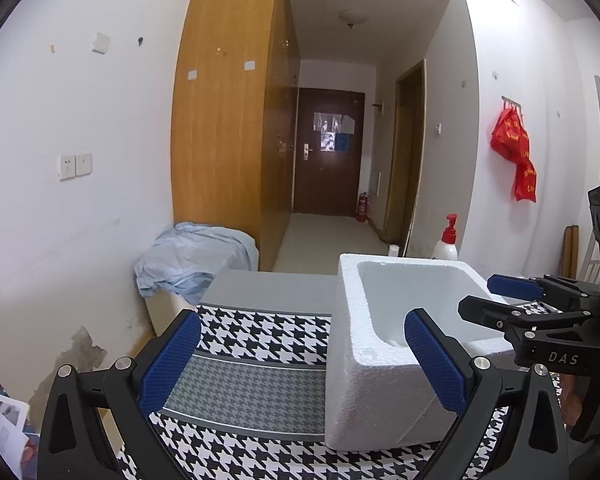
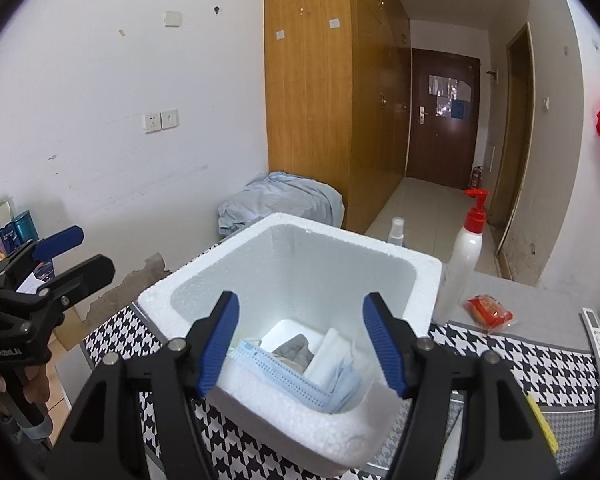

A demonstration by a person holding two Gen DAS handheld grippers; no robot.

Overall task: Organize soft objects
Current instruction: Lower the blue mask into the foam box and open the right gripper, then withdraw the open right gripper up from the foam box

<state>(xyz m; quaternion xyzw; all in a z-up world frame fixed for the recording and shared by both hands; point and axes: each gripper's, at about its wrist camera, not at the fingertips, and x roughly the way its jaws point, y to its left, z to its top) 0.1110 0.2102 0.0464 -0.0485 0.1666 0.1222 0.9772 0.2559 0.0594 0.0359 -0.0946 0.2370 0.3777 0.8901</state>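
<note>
Your right hand-held gripper (image 2: 300, 340) hangs directly above the white foam box (image 2: 424, 280), pointing down into its opening, with its blue pads spread wide and nothing between them. The soft things lie just below and ahead of those fingertips, on the box floor: a stack of pale blue face masks (image 2: 296, 376) along the near wall, its long axis running left to right across your jaws, a folded white cloth (image 2: 332, 354) leaning beside it, and a grey piece (image 2: 296, 350) behind them on a white tray. So this is the nearer arm by far; any reach into the box is a straight drop.

Your left hand-held gripper (image 1: 302, 364) sits lower, off the box's left side, aimed level across the desk. It is also wide open and empty, its right pad just beside the box's near corner (image 1: 364, 360); the box interior is hidden from that view.

The desk (image 1: 260, 332) carries a black-and-white houndstooth cloth with grey bands. At its far edge stand a white pump bottle with a red top (image 2: 462, 264) and a small spray bottle (image 2: 396, 232), with a red packet (image 2: 488, 312) lying near them, all well apart from the box opening. Beyond are a wooden wardrobe (image 2: 320, 100), a bundle of blue fabric (image 2: 280, 200) on something low against the wall, and a hallway ending in a dark door (image 2: 440, 116).
</note>
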